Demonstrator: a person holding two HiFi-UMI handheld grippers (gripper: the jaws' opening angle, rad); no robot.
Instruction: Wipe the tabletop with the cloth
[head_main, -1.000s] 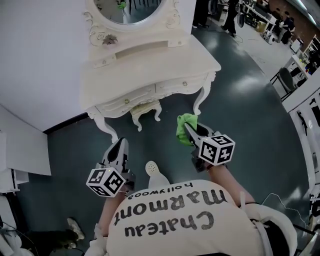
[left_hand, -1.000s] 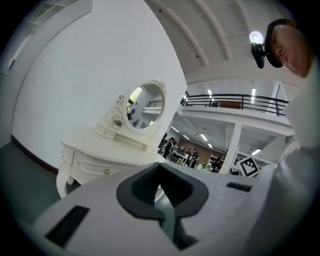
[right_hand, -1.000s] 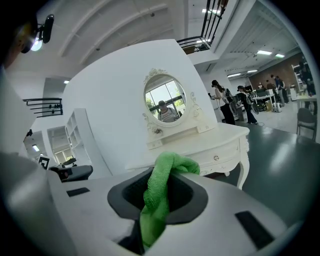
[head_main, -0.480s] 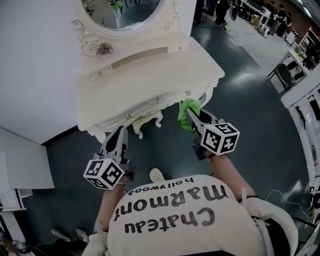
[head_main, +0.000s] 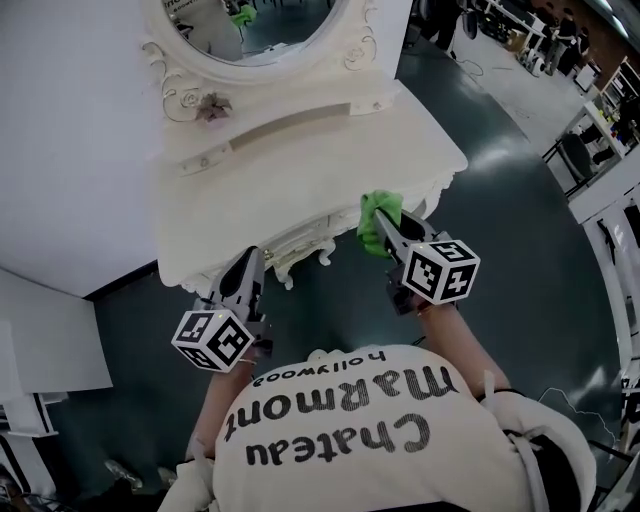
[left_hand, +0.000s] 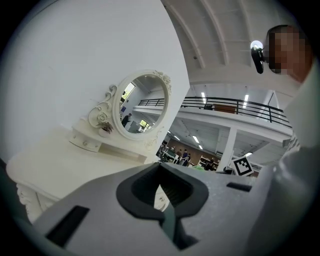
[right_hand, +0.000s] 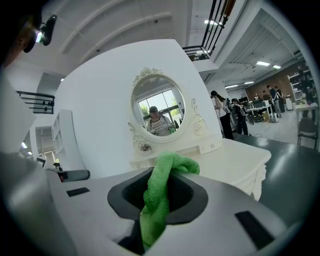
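A green cloth (head_main: 378, 215) (right_hand: 162, 190) is bunched between the jaws of my right gripper (head_main: 384, 229) (right_hand: 156, 220), which is shut on it. It hangs just above the front right edge of the cream dressing table's top (head_main: 300, 175) (right_hand: 235, 160). My left gripper (head_main: 246, 268) (left_hand: 167, 220) is shut with nothing in it, below the table's front left edge. The tabletop (left_hand: 55, 167) is bare in the left gripper view.
An oval mirror (head_main: 255, 25) (right_hand: 159, 110) (left_hand: 137, 102) in a carved frame stands at the back of the table over a low shelf (head_main: 275, 125). A white wall (head_main: 70, 150) lies behind and to the left. Dark floor (head_main: 520, 250) spreads to the right.
Both grippers and the head view have come closer to the table. The green cloth has gone from over the floor to the table's front right edge.
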